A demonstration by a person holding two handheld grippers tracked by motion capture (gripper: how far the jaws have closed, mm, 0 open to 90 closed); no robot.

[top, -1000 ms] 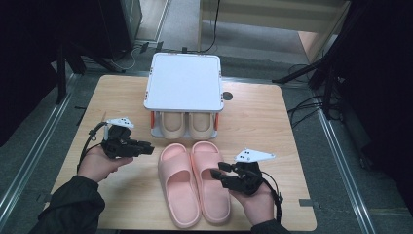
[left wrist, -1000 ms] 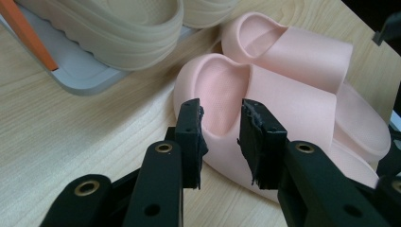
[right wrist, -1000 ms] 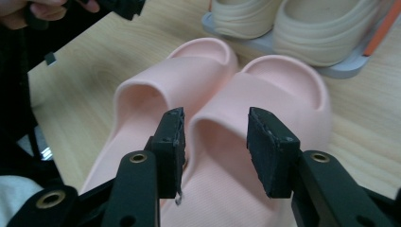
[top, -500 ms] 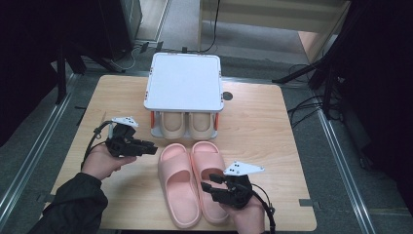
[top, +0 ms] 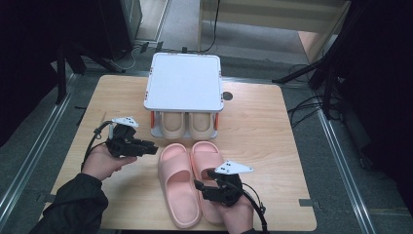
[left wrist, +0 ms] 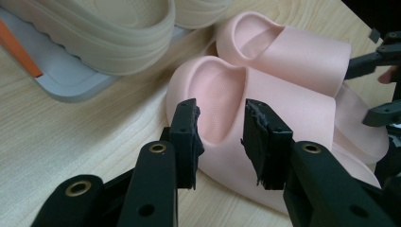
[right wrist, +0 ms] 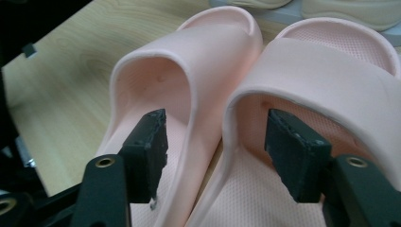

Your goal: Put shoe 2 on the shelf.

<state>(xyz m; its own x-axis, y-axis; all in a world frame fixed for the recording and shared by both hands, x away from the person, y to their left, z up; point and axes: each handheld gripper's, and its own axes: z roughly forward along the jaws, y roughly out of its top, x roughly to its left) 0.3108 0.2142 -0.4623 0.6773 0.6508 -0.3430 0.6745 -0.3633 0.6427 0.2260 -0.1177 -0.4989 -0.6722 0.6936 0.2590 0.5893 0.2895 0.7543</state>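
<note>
Right claw (right wrist: pixel 215 156) wide astride both pink slippers' (right wrist: pixel 283 85) inner walls, heels cut off; left claw (left wrist: pixel 220 137) half-open, empty.

White-topped rack (top: pixel 182 87) w/ orange posts at table's far middle; beige slipper pair (top: pixel 186 126) on lower shelf, toes outward. Small dark round spot (top: pixel 227 96) just right of rack. Wooden table (top: pixel 258 126).

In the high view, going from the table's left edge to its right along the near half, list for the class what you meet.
Left gripper in a hand → left pink foam slipper → right pink foam slipper → right gripper with its grey three-cornered plate → bare wooden tabletop.
</note>
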